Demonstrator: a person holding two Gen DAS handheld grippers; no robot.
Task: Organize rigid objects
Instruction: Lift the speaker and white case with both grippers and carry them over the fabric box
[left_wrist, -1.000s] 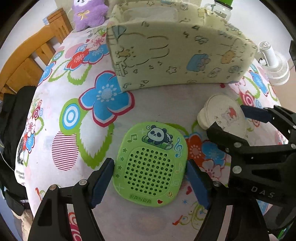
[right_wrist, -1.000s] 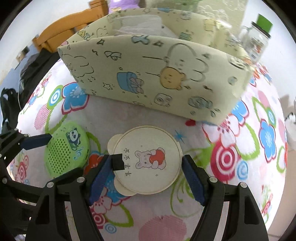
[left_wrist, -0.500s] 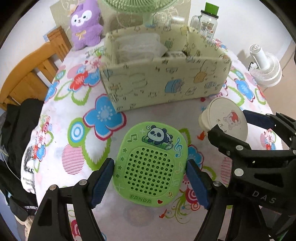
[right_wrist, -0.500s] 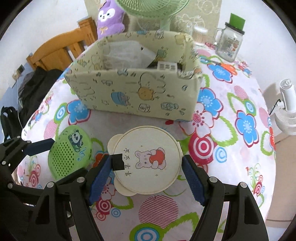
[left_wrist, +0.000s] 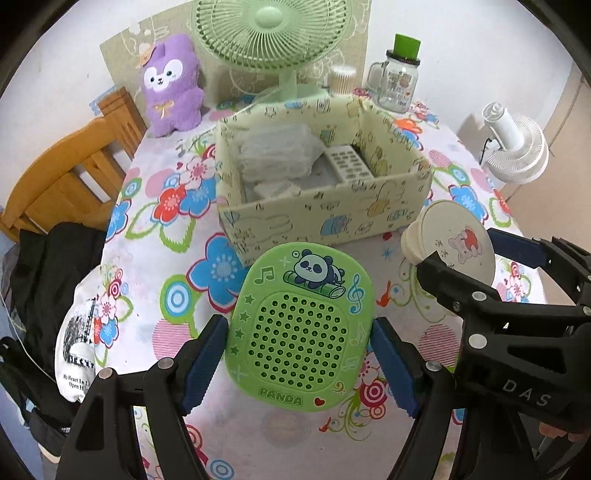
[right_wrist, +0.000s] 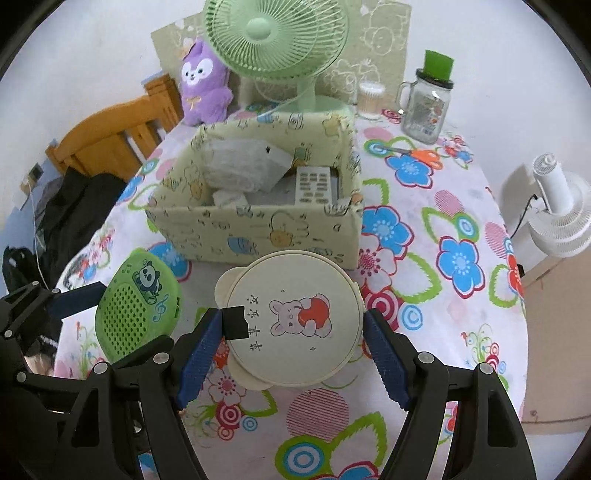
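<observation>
The round table (left_wrist: 155, 229), under a flowered cloth, carries everything here. Toward its far edge stand a green desk fan (right_wrist: 275, 37), a purple plush toy (left_wrist: 171, 85) and a glass jar with a green lid (right_wrist: 424, 99). Nearer the middle sits the open-topped storage box (left_wrist: 325, 218), printed with cartoon animals; a clear bag of soft packets and a white remote control (right_wrist: 314, 186) already lie inside, with the remote against the right wall.

Both carried things are off the cloth and on the near side of the box, at about the level of its front wall. The left gripper (left_wrist: 299, 354) is pinching the green panda speaker (left_wrist: 301, 325) by its two side edges, flat face up, long axis pointing away from the hand toward the box. The right gripper (right_wrist: 291, 339) is clamped across the cream round lid (right_wrist: 291, 321) with the rabbit drawing — its small ear tabs stick out on the left.

The box lies straight ahead of and below both grippers. Neither hand looks clearly nearer; the speaker fronts the left half, the lid the right. Free floor seems scarce — likely between bag and front wall.
</observation>
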